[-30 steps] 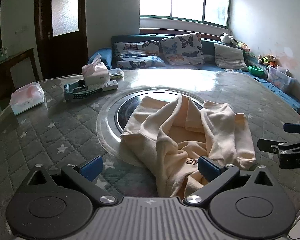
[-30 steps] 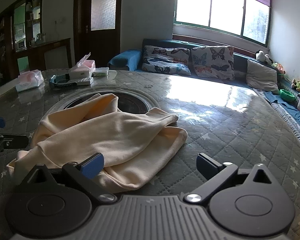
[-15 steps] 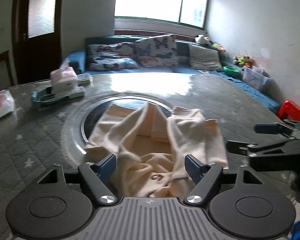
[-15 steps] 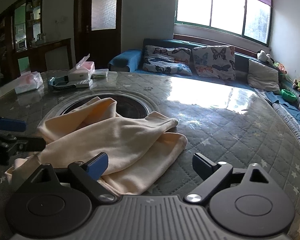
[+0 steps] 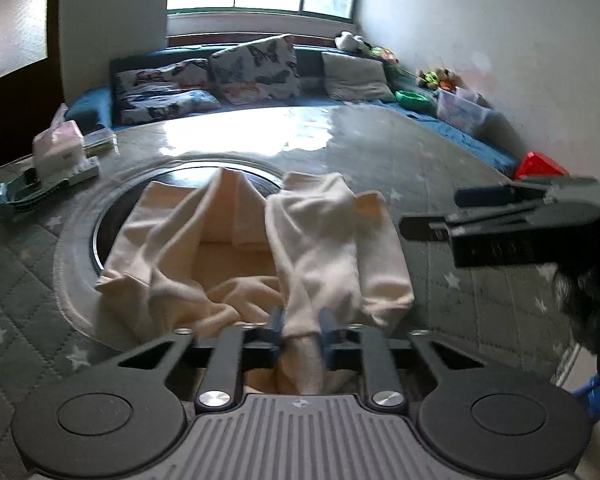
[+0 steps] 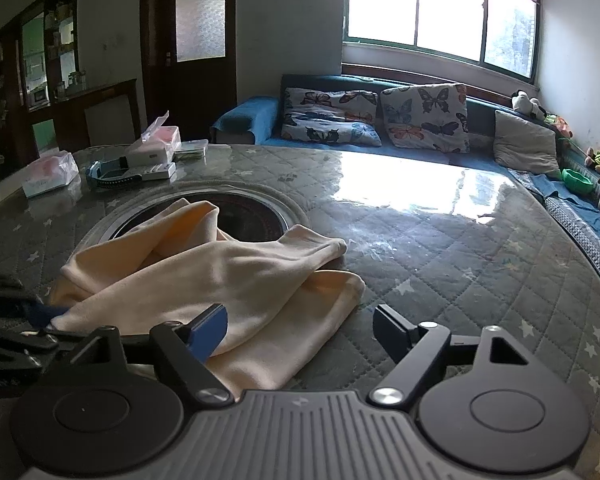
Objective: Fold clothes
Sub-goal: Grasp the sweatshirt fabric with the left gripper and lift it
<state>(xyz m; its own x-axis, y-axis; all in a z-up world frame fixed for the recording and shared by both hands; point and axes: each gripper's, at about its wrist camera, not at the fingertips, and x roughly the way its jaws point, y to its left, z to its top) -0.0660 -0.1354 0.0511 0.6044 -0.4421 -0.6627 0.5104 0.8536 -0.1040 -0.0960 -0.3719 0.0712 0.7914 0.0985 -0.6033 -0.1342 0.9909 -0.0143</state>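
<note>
A cream garment (image 5: pixel 236 248) lies crumpled on the round desk (image 6: pixel 440 248), part of it draped over the dark inset ring (image 6: pixel 244 216) at the desk's centre. The desk is covered with a grey quilted cloth printed with stars, under a glossy sheet that catches the window's glare.

The left tongs (image 5: pixel 300 326) have just been closing, and their blue pads now pinch a bunched fold of the garment at its near edge; the cloth rises from between them in a narrow ridge. In the right wrist view the same tongs show only at the left border, dark and half cut off, with the garment's edge meeting them there.

The right tongs (image 6: pixel 300 330) stand spread, though they have just been narrowing a little. Their blue left pad (image 6: pixel 210 330) sits over the garment's near hem, the right finger over bare desk beside it. I cannot tell whether the left pad touches the cloth; nothing is squeezed between the two. From the left wrist view these tongs reach in from the right, level above the desk and just beside the garment.

At the desk's far left sit a tissue box (image 6: pixel 156 146), a second tissue pack (image 6: pixel 52 172) and a blue gadget (image 6: pixel 108 174). Behind the desk runs a blue sofa (image 6: pixel 252 116) with butterfly cushions (image 6: pixel 424 116) under the bright window (image 6: pixel 440 8).
</note>
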